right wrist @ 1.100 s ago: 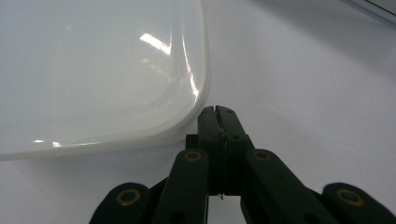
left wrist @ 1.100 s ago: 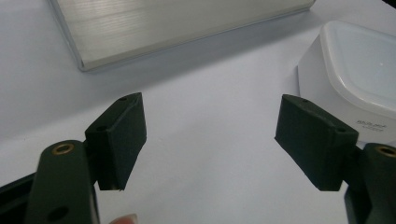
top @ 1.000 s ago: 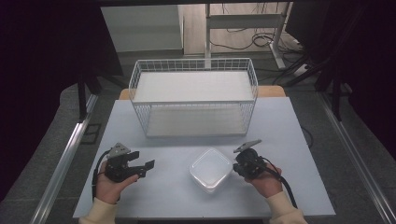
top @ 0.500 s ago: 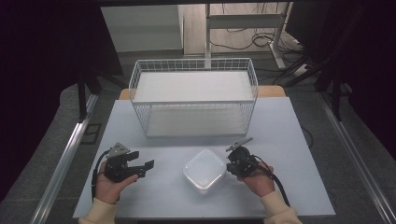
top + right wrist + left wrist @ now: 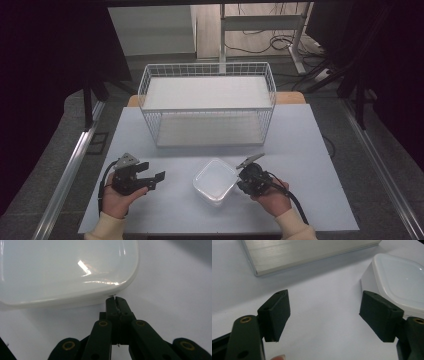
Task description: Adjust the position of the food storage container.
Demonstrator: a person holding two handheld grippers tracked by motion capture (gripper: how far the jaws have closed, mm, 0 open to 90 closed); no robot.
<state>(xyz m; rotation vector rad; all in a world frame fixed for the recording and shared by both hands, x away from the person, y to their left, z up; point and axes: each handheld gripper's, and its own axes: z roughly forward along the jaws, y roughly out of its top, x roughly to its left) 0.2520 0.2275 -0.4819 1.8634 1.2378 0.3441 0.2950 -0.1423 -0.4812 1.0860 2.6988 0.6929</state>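
A white, shallow plastic container (image 5: 215, 182) with rounded corners lies on the white table (image 5: 300, 135), near the front. My right gripper (image 5: 240, 180) is at its right edge. In the right gripper view the jaws are pressed together at the container's rim (image 5: 110, 291), with a thin sliver of the lip between the tips of the right gripper (image 5: 115, 299). My left gripper (image 5: 152, 179) rests left of the container, a short way off, open and with nothing between its jaws. The left gripper view has the left gripper (image 5: 324, 315) pointing toward the container (image 5: 397, 282).
A white wire basket (image 5: 207, 107) with a pale base board stands at the back middle of the table; its base (image 5: 307, 252) lies beyond my left gripper. Dark floor and rails surround the table.
My right gripper and the container have shifted slightly left and toward the front edge together. The left gripper has stayed put.
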